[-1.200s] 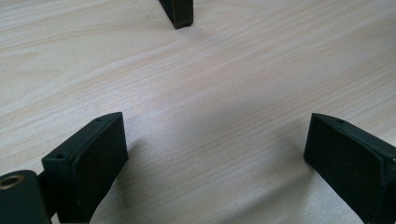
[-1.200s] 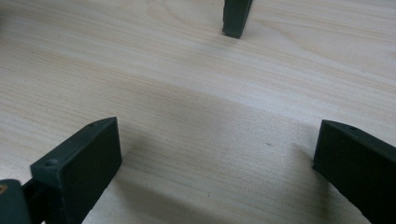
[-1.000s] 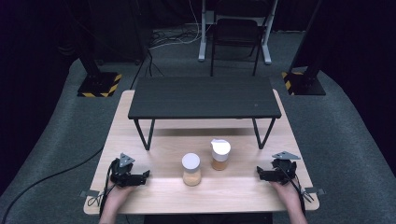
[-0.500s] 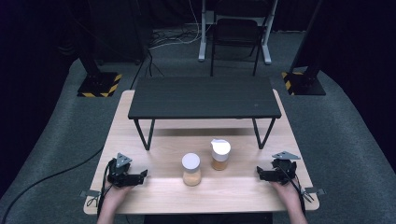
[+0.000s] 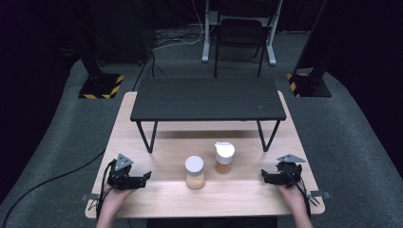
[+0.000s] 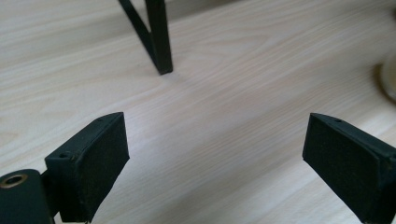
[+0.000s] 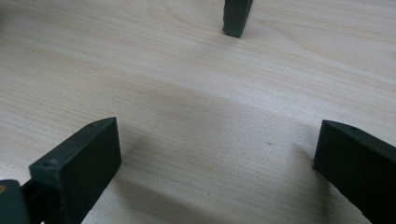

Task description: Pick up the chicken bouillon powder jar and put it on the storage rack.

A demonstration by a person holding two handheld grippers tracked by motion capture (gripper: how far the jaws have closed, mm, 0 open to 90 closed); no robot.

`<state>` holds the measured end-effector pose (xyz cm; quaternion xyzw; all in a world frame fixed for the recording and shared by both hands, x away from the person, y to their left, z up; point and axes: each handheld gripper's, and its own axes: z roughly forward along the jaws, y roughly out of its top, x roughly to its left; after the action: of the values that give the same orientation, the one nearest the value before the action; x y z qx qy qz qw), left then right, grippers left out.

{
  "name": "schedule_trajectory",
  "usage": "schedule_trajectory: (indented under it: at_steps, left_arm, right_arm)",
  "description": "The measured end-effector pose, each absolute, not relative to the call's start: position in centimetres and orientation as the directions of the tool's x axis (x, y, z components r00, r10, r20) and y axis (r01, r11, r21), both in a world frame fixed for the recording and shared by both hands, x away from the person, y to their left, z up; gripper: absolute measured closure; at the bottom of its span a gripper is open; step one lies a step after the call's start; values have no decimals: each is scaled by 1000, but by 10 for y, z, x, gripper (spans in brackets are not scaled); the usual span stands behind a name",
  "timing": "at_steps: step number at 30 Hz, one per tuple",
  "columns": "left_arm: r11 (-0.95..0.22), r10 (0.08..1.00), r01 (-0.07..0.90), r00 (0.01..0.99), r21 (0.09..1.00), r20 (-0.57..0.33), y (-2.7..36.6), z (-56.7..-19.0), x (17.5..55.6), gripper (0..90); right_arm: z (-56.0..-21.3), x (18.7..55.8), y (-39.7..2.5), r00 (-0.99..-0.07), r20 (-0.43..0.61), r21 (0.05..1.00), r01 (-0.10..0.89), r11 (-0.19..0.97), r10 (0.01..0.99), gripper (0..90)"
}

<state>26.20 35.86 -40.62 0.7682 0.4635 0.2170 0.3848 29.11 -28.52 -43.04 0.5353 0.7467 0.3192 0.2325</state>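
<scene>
a: where are the two grippers?

b: both rest low at the near edge of the wooden table [image 5: 161, 194]. the left gripper [image 5: 145, 176] is at the near left, held by the left hand [image 5: 113, 199], and the right gripper [image 5: 264, 176] is at the near right, held by the right hand [image 5: 291, 195]. each points inward, toward the middle of the table.

a: how do their jaws stand?

b: spread wide on both. in the left gripper view the two black pads sit far apart with nothing but bare wood between them, and the right gripper view shows the same. neither has hold of anything.

a: and the things between them?

b: two jars stand upright near the middle. the round-lidded jar [image 5: 194, 172], with a flat white lid and tan contents, is the nearer one, a little left of centre. the spouted jar [image 5: 224, 156], white-topped with darker orange-brown contents, stands just beside it, to the right and a bit farther off. they look close but apart. both jars are well apart from either gripper.

a: anything else on the table?

b: a black shelf [image 5: 208, 99] on thin legs spans the far half. one leg [image 6: 159, 37] shows in the left gripper view, beyond the jaws, and a leg foot [image 7: 236, 17] in the right gripper view. at the right edge of the left gripper view there is a pale curved base of something, too cut off to tell which jar.
</scene>
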Motion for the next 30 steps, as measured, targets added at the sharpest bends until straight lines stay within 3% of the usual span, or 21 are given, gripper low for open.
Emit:
schedule_trajectory:
  at_steps: [30]
  left_arm:
    - [-308,761,421,648,853,-45,326,-374,249,64]
  right_arm:
    - [-430,291,-285,-319,-6,726,651,223,948,0]
